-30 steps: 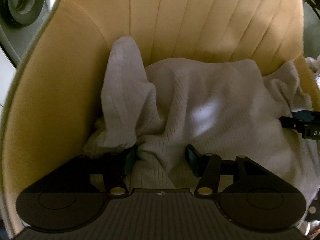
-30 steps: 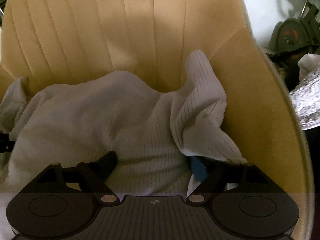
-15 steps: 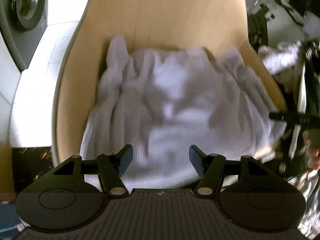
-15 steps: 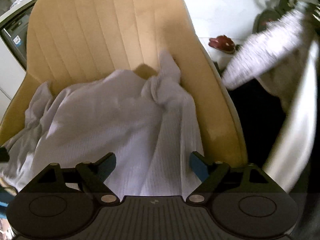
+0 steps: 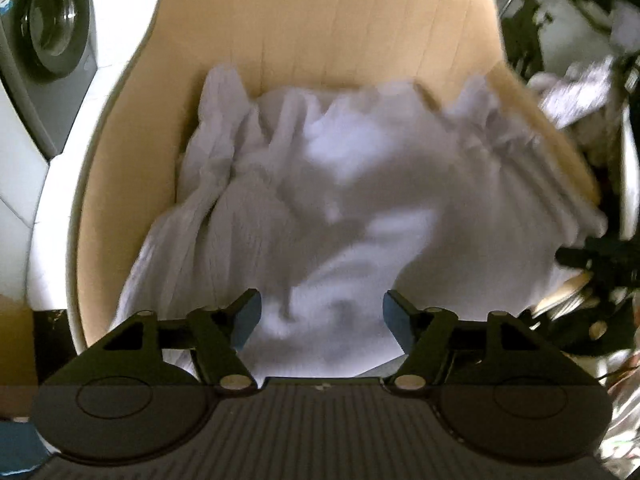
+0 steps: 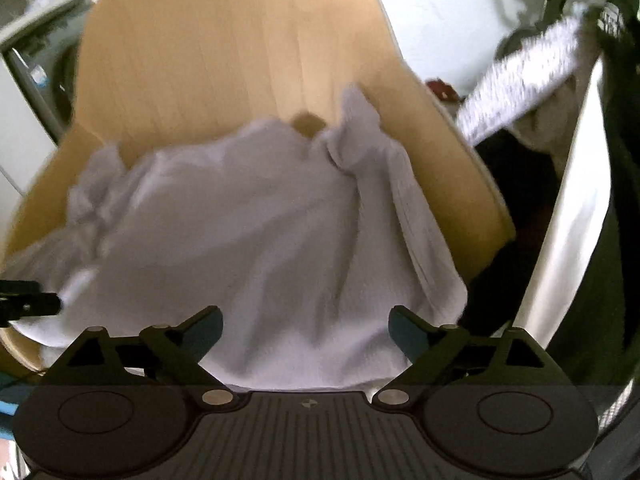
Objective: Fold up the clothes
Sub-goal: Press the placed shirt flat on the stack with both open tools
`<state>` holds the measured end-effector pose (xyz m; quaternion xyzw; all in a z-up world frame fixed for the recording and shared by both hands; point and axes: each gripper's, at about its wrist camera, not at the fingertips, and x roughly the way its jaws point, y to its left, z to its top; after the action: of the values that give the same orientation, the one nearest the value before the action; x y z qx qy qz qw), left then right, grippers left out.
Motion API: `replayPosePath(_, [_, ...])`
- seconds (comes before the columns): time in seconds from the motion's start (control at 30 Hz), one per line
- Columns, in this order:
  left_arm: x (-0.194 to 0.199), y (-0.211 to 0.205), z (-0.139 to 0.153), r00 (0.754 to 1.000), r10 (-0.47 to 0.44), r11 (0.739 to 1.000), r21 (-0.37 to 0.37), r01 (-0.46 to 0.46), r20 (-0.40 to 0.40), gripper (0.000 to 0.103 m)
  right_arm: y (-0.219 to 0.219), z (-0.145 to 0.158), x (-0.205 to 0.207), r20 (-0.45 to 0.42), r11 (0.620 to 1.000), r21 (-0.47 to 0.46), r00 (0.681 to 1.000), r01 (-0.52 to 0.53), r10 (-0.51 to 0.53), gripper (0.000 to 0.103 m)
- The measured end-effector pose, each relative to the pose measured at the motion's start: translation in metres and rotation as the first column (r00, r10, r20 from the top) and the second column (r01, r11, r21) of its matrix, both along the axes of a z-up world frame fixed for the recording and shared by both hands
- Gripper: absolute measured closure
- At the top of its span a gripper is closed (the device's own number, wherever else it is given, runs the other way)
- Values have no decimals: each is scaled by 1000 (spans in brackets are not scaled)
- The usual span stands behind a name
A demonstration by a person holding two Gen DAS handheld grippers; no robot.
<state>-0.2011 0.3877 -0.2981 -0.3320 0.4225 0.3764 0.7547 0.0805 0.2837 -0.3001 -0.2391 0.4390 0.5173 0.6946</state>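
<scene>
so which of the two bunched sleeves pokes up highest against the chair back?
The one on the left gripper's side, standing tall against the tan chair; the other sleeve sits lower, slumped over the chair's edge.

A tan ribbed chair (image 5: 332, 20) stands beside a washing machine (image 5: 48, 40).

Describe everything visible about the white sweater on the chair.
The sweater is a white ribbed knit, crumpled in loose folds across the seat of the tan chair. A bunched part stands up against the backrest on each side, and its edge drapes over the seat front. Neither gripper touches it. Blur hides finer detail.
</scene>
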Motion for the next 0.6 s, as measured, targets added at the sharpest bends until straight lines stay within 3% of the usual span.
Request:
replayPosePath(0.1, [0,-4,-12,999,-16,1000,3,16,-32,34,12,-28,16,6,998,-64,1000,-3,3,17])
replayPosePath(0.17, [1,-7,-17,998,-30,999,7,31,-53,34,19,-41,22,-7,997,-77,1000,-23,23,11])
replayPosePath(0.27, [4,-10,-26,997,-13,1000,-8,12,-74,34,24,-53,13,44,992,-104,996,-70,75,1])
replayPosePath(0.33, [6,-13,-31,996,-8,1000,-9,7,-88,34,25,-58,7,72,991,-113,994,-70,79,1])
replayPosePath(0.5, [12,-13,-34,993,30,999,-16,-32,-115,33,26,-58,5,75,990,-132,995,-53,64,2])
replayPosePath(0.6, [9,-12,-16,995,76,997,-14,-77,-70,33,22,-43,6,45,992,-125,999,-8,14,9])
